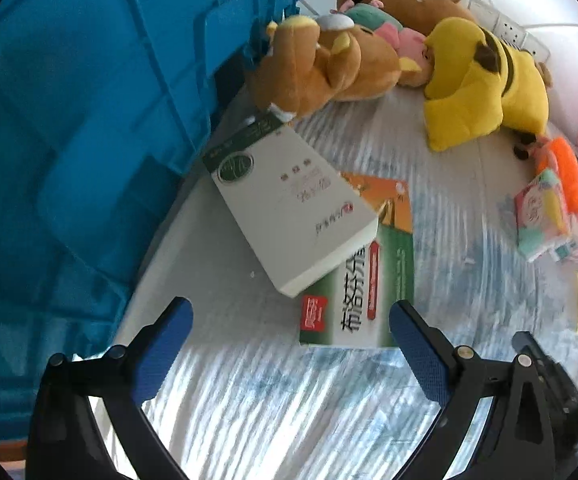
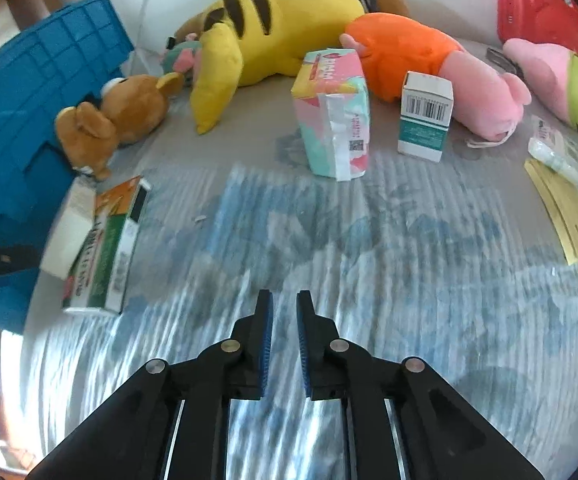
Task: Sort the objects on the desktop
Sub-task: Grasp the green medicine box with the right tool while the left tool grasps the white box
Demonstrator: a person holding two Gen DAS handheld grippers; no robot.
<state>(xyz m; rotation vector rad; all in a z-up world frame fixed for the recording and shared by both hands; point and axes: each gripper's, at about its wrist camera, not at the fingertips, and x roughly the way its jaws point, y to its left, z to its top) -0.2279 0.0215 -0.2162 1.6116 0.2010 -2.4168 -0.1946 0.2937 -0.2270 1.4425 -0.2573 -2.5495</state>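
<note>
A white box (image 1: 289, 204) lies tilted across a green and orange medicine box (image 1: 373, 280) on the striped table cover; both also show in the right wrist view, the white box (image 2: 69, 228) and the green box (image 2: 105, 248). My left gripper (image 1: 289, 316) is open and empty just in front of the two boxes. My right gripper (image 2: 284, 300) is nearly shut and empty over the middle of the cover. A pastel tissue pack (image 2: 335, 112) and a small white and teal box (image 2: 425, 116) stand farther back.
A blue crate (image 1: 69, 140) stands at the left edge of the table. Brown bear (image 2: 117, 120), yellow (image 2: 273, 28), orange (image 2: 405, 52) and pink (image 2: 557, 80) plush toys lie along the back. A red basket (image 2: 541, 12), a yellow envelope (image 2: 569, 212) and a small tube (image 2: 557, 160) are at the right.
</note>
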